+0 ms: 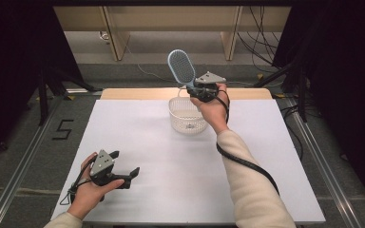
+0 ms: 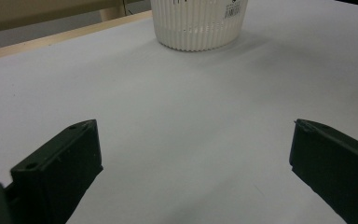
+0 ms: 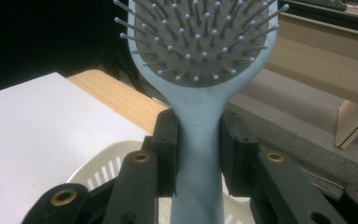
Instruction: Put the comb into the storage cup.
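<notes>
A light blue hairbrush (image 1: 181,68) is held up in the air above the white ribbed basket (image 1: 187,115) at the far middle of the table. My right gripper (image 1: 198,88) is shut on its handle (image 3: 198,154), with the bristled head (image 3: 200,35) pointing up and away. The basket's rim (image 3: 103,165) lies just below those jaws. My left gripper (image 1: 124,163) rests near the table's front left, open with nothing between its two black fingers (image 2: 58,168). It faces the basket (image 2: 198,21) across the white surface.
The white table top (image 1: 171,156) ends in a wooden edge strip (image 1: 133,93) at the far side. Beyond it stand wooden furniture legs (image 1: 116,40) and loose cables (image 1: 261,52) on the floor. A cable (image 1: 247,164) trails along the right forearm.
</notes>
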Motion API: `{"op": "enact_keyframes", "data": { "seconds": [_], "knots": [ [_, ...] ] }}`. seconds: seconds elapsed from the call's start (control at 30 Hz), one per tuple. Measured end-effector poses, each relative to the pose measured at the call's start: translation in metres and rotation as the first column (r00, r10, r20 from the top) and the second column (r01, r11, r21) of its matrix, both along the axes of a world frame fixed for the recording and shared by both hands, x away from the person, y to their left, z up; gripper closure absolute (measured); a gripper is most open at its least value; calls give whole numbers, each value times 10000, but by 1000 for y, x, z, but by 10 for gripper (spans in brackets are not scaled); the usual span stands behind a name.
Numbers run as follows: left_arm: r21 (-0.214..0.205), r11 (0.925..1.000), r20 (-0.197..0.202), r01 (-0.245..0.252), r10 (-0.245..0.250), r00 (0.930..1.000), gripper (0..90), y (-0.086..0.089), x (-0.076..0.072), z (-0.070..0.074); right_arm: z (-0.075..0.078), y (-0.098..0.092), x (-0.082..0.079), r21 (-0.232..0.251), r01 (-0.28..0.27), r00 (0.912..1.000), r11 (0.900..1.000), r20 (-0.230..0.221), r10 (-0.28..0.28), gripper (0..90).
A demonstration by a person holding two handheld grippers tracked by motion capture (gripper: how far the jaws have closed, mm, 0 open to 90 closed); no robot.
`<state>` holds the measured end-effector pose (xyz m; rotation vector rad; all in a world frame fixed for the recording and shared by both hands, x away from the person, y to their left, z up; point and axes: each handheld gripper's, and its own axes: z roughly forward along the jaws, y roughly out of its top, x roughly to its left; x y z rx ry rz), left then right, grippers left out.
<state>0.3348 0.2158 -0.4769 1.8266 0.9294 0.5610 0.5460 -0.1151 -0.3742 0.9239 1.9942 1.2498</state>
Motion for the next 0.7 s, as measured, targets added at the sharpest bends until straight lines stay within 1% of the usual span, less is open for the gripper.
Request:
{"op": "enact_keyframes", "data": {
  "seconds": [0.27,0.7],
  "knots": [
    [4,10000,3,-9,9,10000,15,0,0,0,-1,1,1,19,8,10000,10000,10,-8,705],
    [4,10000,1,-10,10,10000,15,0,0,0,-6,3,2,-140,-23,10000,9999,-52,22,705]
  ]
}}
